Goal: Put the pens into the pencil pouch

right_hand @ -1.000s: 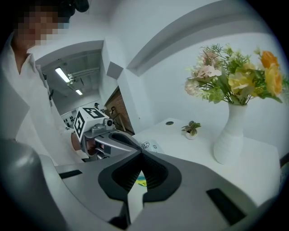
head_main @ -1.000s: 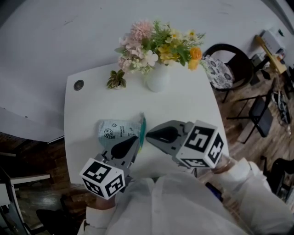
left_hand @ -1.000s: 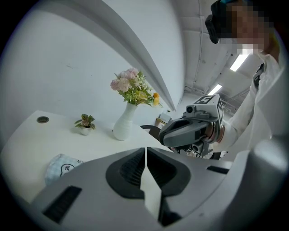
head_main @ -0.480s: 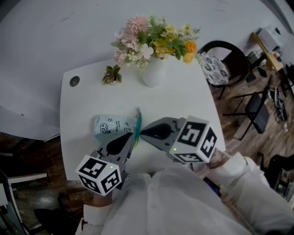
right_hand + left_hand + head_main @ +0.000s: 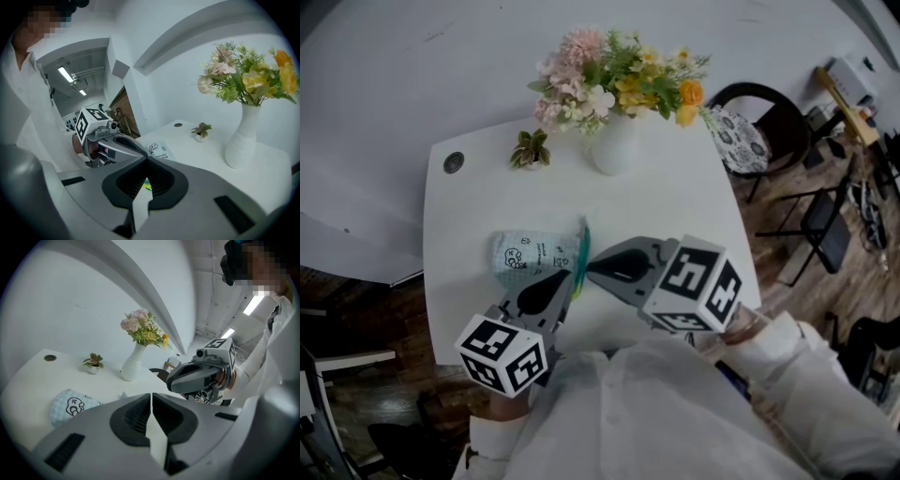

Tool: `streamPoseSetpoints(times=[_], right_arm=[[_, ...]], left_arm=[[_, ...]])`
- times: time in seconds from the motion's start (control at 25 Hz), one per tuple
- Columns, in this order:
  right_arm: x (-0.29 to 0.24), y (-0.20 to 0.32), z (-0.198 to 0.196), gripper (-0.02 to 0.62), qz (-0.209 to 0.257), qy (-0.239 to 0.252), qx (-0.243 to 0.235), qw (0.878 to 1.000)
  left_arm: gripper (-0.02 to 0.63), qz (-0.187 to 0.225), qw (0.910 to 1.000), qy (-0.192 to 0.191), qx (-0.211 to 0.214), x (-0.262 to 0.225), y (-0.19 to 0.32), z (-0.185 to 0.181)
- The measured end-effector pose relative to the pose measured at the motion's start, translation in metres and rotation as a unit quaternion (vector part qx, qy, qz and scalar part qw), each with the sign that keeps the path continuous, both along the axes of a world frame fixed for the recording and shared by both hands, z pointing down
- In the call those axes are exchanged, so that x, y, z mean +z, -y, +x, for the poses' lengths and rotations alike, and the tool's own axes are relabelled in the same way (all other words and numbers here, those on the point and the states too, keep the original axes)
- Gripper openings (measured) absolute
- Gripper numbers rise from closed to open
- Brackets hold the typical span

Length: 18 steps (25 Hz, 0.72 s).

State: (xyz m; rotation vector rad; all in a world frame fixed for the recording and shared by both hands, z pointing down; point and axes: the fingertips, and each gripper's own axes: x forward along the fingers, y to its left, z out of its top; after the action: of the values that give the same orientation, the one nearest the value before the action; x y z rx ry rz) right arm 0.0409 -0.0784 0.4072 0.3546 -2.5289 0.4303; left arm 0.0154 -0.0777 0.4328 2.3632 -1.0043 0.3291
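Nothing had changed: the left tool (image 5: 569, 279) and right tool (image 5: 590, 268) stayed closed and empty, tips nearly meeting beside the pencil pouch (image 5: 530, 254) just ahead, no pens visible, perhaps already inside.

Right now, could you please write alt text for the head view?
The left gripper and right gripper, both shut, converge at the green-edged end of a pale pouch on a white table. A vase of flowers and a small potted plant stand behind.
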Motion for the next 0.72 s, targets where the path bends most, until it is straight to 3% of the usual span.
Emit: streamPoseSetpoints(times=[0.24,0.72], right_arm=[[0.001,0.003,-0.003,0.006,0.004,0.002,0.010,1.000],[0.004,0.021,-0.003,0.006,0.015,0.015,0.075,0.997]], left_arm=[[0.015,-0.003,1.0000,0.004,-0.008,0.004,0.000,-0.003],[0.015,0.002,0.9988,0.035,-0.033,0.006,0.022,-0.008]])
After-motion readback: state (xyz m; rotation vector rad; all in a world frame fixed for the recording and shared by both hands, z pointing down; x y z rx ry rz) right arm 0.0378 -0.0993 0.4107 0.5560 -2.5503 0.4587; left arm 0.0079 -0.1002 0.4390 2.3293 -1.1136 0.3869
